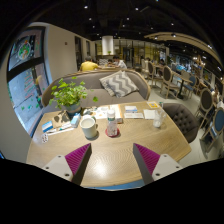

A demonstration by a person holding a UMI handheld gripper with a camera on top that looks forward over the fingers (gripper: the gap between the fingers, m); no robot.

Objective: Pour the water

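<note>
White cup near the table's left edge, just ahead of left finger; gripper spread wide, empty, held back over the near edge, likely lining up a grasp

Small things on table: too small to identify.
Papers: print unreadable.
Wall posters: content unclear.
Gripper: only the fingertips show; body out of view.

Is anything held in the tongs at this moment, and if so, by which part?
Nothing is held. The tongs are open over bare table; the cup stands beyond them, untouched.
</note>
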